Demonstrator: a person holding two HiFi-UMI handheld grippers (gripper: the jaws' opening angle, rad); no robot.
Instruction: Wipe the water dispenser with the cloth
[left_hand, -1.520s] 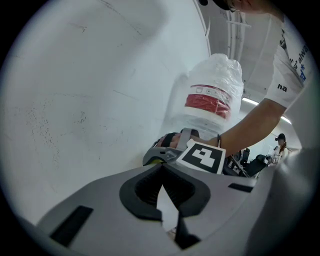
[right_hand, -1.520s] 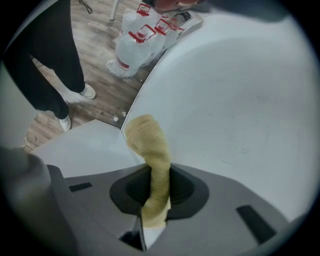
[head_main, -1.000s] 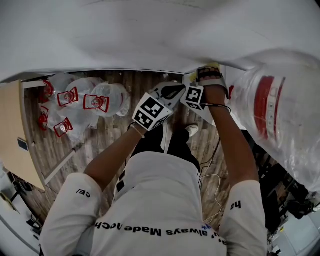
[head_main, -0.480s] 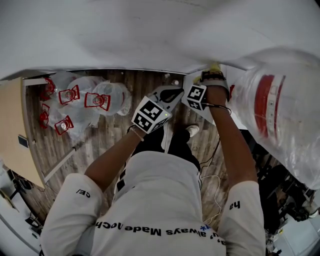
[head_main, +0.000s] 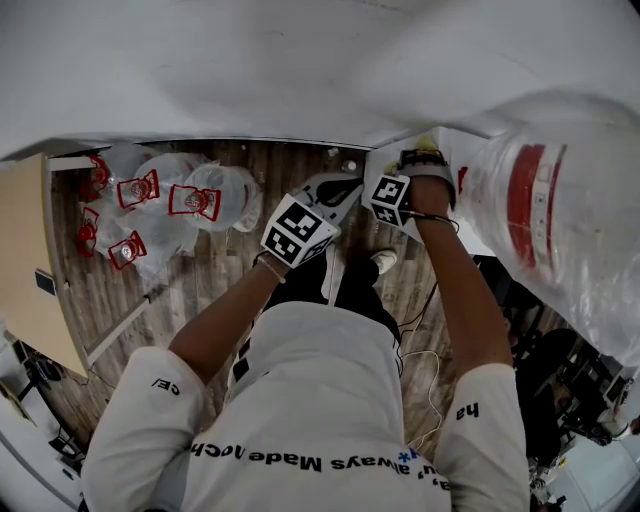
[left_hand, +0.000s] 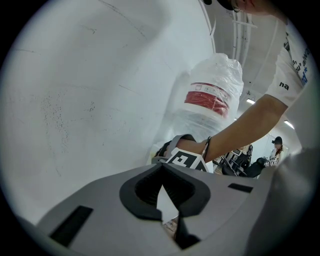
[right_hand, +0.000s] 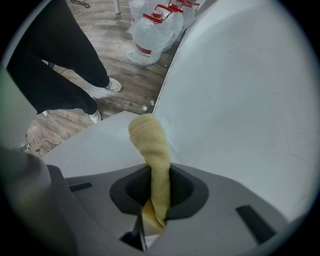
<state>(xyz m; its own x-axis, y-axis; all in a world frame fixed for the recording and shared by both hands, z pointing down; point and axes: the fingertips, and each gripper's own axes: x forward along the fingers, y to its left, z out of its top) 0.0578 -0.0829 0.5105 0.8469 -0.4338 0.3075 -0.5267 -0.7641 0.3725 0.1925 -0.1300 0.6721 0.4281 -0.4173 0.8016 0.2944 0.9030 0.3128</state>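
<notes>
Far left, spare bottles (head_main: 150, 195) sit on the wood floor (head_main: 220, 270), well clear of my work. My left gripper (left_hand: 169, 202) hangs just beside the white wall of the water dispenser (right_hand: 240, 90). Its fingers are drawn together with nothing between them, and it has drifted only a shade leftward in the last second, so I judge it idle.

My right gripper (right_hand: 155, 200) has its fingers clamped on the yellow cloth (right_hand: 150, 145). The cloth stands up in a roll from the pads, and its free end seems to touch the dispenser's panel near an edge. Over the last second this gripper has slid only slightly along that panel, carrying the cloth with it, so I read the wipe as under way but slow, with most of the surface still to cover. To the right, the plastic-wrapped water bottle (head_main: 560, 200) stands on the dispenser, close to my right arm.
</notes>
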